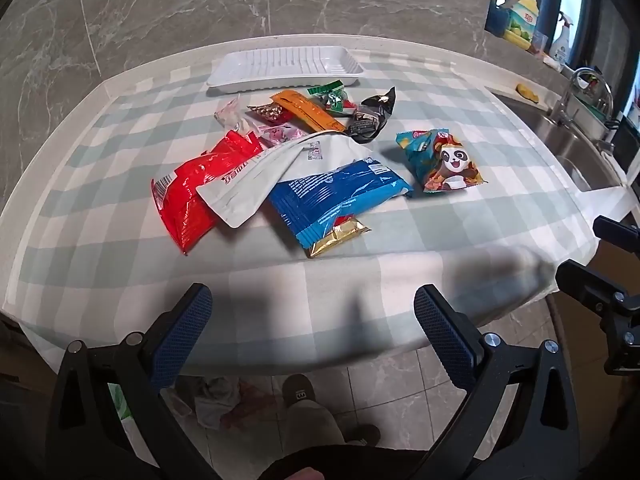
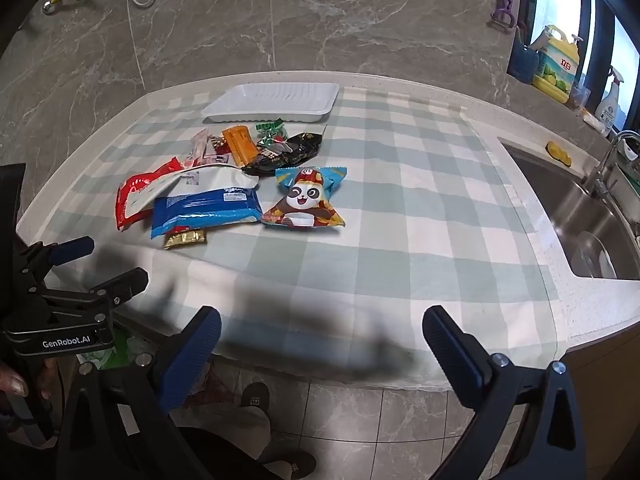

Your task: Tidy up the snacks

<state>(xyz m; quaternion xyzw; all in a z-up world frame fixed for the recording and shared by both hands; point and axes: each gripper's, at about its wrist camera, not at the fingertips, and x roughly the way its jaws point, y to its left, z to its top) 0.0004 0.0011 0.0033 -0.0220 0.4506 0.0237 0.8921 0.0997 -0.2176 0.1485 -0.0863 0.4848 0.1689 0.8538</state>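
Note:
Snack packets lie in a pile on the checked tablecloth (image 1: 120,240): a red bag (image 1: 192,192), a white pouch (image 1: 272,164), a blue pack (image 1: 340,196), a gold bar (image 1: 336,236), an orange bar (image 1: 308,110), a black packet (image 1: 372,116), a green candy (image 1: 332,96) and a panda bag (image 1: 444,160) off to the right. An empty white tray (image 1: 284,66) stands behind them. My left gripper (image 1: 312,320) is open and empty at the table's near edge. My right gripper (image 2: 320,340) is open and empty, to the right of the left one (image 2: 100,260).
A steel sink (image 2: 580,216) with a tap (image 2: 604,164) is set in the counter at the right. Bottles (image 2: 556,64) stand on the windowsill behind it. A marble wall (image 2: 280,20) backs the table. The floor and a person's foot (image 2: 256,396) show below the table edge.

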